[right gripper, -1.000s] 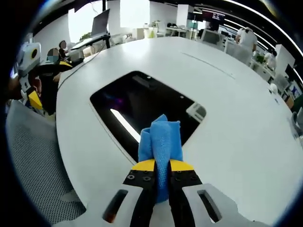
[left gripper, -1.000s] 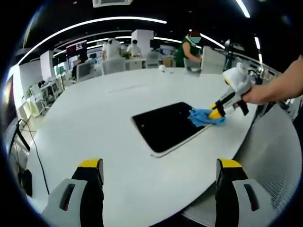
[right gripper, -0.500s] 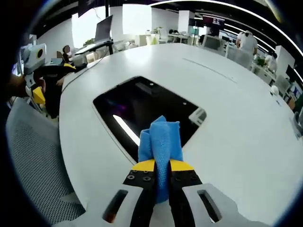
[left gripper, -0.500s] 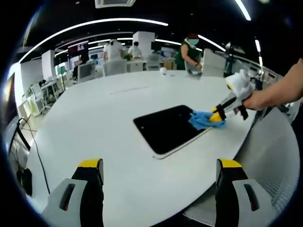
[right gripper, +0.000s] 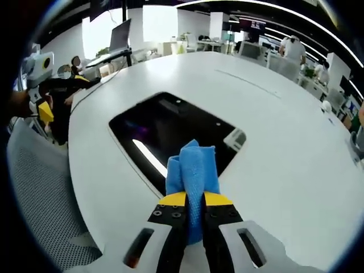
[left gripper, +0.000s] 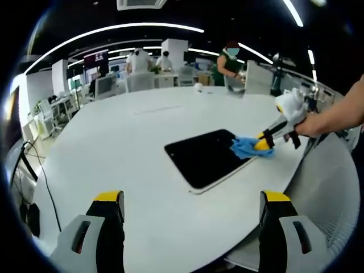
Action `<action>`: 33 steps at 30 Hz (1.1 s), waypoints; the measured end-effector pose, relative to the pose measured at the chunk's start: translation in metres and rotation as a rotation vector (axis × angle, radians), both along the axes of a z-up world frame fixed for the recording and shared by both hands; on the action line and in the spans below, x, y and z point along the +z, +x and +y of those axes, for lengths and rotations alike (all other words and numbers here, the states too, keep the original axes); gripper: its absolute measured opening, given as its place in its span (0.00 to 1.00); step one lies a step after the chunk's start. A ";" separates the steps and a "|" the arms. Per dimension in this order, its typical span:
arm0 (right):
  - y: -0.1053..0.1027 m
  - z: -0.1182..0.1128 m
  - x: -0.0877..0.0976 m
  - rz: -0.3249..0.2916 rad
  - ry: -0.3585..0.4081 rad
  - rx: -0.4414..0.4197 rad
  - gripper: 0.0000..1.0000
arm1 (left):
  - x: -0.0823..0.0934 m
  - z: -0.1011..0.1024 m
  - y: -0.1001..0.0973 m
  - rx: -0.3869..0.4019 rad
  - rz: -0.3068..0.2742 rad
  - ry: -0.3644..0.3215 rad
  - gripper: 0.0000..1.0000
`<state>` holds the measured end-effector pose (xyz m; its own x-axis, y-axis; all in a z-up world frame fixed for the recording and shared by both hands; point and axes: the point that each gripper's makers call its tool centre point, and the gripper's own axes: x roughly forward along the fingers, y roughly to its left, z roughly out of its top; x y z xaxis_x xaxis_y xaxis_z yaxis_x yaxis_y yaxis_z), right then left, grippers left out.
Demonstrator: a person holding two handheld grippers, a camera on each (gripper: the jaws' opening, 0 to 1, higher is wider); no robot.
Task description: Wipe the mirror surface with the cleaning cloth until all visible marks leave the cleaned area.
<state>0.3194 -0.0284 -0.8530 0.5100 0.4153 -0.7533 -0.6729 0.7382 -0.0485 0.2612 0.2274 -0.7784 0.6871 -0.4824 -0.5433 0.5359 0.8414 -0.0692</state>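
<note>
One mirror (right gripper: 170,133), one blue cloth (right gripper: 193,168) pinched in right claw (right gripper: 194,200), seemingly touching glass.

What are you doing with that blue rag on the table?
A person is wiping a mirror that lies flat on a big white table. The right gripper is shut on a folded blue cloth and presses it onto one corner of the dark mirror, near the table's edge. The left gripper is open, holds nothing, and hangs back over the table on the near side, away from the mirror. Most of the mirror lies beyond the cloth. Other people stand at desks far behind.
</note>
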 end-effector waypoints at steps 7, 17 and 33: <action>0.001 0.001 0.000 -0.009 -0.011 0.011 0.04 | -0.001 0.005 0.000 0.001 0.005 -0.003 1.00; 0.001 0.001 0.000 -0.034 -0.019 -0.012 0.04 | 0.004 0.011 0.006 -0.002 0.006 -0.004 1.00; -0.003 0.023 0.002 -0.041 -0.018 0.010 0.04 | 0.018 0.024 0.009 0.008 0.003 -0.014 1.00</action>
<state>0.3168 -0.0054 -0.8512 0.5369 0.4072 -0.7389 -0.6771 0.7305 -0.0894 0.2699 0.2515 -0.7606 0.6892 -0.4846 -0.5386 0.5292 0.8444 -0.0826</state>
